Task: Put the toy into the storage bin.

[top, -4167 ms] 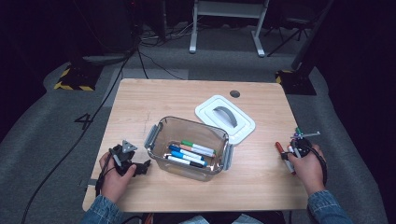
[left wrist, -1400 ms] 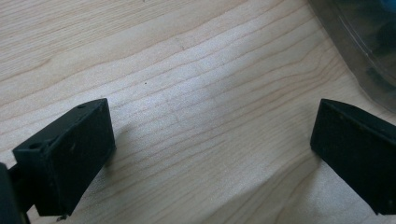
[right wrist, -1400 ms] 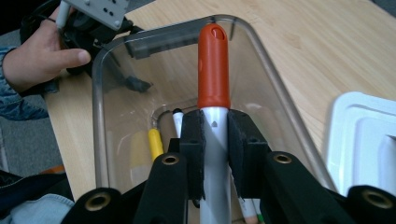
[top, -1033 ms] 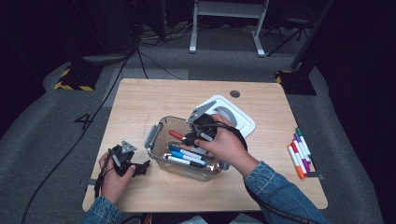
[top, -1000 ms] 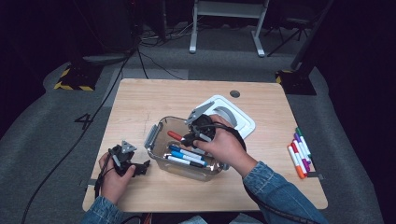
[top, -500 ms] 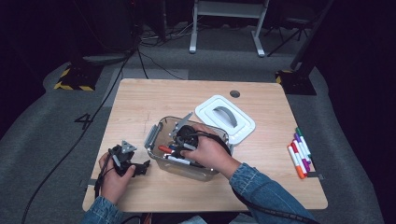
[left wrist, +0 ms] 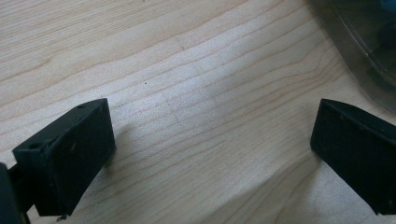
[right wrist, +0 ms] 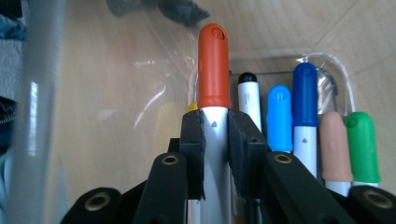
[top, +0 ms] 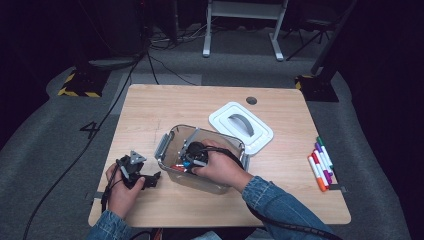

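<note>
A clear plastic bin (top: 166, 143) sits mid-table with several markers lying in it. My right gripper (top: 190, 159) reaches down inside the bin near its left end. In the right gripper view, the right gripper (right wrist: 215, 127) is shut on an orange-capped marker (right wrist: 213, 70), pads pressed on the white barrel. Beside it lie black (right wrist: 247, 93), light blue (right wrist: 279, 116), dark blue (right wrist: 305, 102), tan (right wrist: 334, 144) and green (right wrist: 362, 144) capped markers. My left gripper (top: 149, 179) rests on the table left of the bin. In its own view the left gripper (left wrist: 210, 149) is open over bare wood.
The bin's white lid (top: 240, 125) lies on the table behind and to the right of the bin. A row of several markers (top: 320, 163) lies near the table's right edge. The bin's corner (left wrist: 369, 42) shows at the upper right of the left gripper view.
My right hand has sunk from above the bin into it and shifted toward its left end, with the orange-capped marker held throughout. The left hand has stayed still.
</note>
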Motion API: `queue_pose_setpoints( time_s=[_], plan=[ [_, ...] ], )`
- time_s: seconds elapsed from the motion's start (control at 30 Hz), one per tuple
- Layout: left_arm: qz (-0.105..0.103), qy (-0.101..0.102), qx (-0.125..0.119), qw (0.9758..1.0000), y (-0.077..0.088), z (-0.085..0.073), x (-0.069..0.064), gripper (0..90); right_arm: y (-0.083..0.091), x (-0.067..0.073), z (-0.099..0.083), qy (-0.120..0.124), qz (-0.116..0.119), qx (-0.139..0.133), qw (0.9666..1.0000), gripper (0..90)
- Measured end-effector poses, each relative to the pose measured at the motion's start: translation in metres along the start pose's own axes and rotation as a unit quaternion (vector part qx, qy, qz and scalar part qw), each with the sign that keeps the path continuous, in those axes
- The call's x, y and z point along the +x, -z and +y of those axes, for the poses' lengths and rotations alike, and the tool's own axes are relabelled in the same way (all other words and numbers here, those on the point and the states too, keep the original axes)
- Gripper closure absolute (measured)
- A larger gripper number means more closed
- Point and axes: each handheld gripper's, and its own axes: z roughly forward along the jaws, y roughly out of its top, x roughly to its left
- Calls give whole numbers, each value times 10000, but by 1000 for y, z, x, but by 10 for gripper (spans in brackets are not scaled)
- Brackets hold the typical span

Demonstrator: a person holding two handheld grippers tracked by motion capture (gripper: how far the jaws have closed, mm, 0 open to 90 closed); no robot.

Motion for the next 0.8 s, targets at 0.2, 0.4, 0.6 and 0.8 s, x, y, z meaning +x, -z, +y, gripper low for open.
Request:
queue_pose_setpoints(
  time_s=[0.2, 0.4, 0.6, 0.8],
  plan=[
    [-1, 1, 0, 10000, 0, 0, 0, 2, -7, -5, -2, -98, 161, 149, 9997, 770],
    [-10, 8, 2, 10000, 0, 0, 0, 2, -2, -12, -4, -277, 62, -146, 9995, 589],
    [-8, 7, 3, 10000, 0, 0, 0, 2, 30, -16, -1, -277, -382, -828, 9955, 588],
    [-7, 7, 3, 10000, 0, 0, 0, 2, 76, -17, -4, -373, -795, -1411, 9861, 576]
  ],
)
